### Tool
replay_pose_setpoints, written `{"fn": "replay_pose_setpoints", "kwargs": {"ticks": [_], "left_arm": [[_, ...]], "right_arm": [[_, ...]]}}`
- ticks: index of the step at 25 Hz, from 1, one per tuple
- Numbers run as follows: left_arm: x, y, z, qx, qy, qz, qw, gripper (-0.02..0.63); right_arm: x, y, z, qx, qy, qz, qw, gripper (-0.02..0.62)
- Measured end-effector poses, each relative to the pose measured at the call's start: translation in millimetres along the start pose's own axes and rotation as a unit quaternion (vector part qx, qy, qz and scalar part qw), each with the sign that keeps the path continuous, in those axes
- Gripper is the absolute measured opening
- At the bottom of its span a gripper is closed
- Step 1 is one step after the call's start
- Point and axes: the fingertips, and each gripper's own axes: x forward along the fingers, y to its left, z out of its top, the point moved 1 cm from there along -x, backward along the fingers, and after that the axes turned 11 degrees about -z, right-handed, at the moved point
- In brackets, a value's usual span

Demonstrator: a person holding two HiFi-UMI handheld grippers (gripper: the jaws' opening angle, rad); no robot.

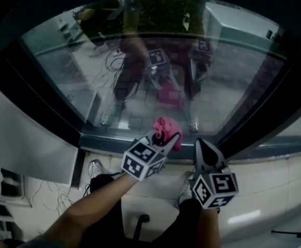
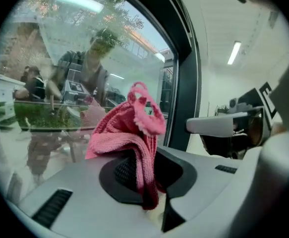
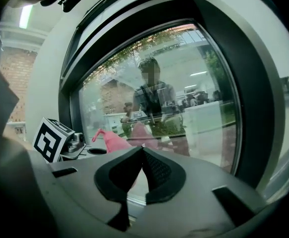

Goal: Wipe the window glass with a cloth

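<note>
L gripper (image 2: 143, 178) w/ pink cloth (image 2: 127, 133)

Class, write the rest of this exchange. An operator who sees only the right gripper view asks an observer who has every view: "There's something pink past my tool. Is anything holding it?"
Observer: Yes. The left tool is shut on the pink cloth, with its folds pinched between the jaws.
Operator: Where on the window is it?
Observer: In the head view it sits at the bottom edge of the window glass, over the lower frame.
Operator: And my tool?
Observer: The right tool points at that frame, to the right of the cloth and apart from it.
</note>
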Motion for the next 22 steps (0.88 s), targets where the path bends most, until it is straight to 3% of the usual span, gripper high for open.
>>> {"fn": "replay_pose_setpoints", "kwargs": {"ticks": [11,22], "left_arm": [[-156,9,72,0.051,-0.076,0.056,0.9942,0.055],[-266,-8,107,0.07,-0.161,0.086,0.9806,0.054]], "right_arm": [[-26,132,64,-0.048,-0.048,0.081,0.994,-0.009],[-66,215,94,-0.08,-0.076,0.113,0.987,-0.011]]}}
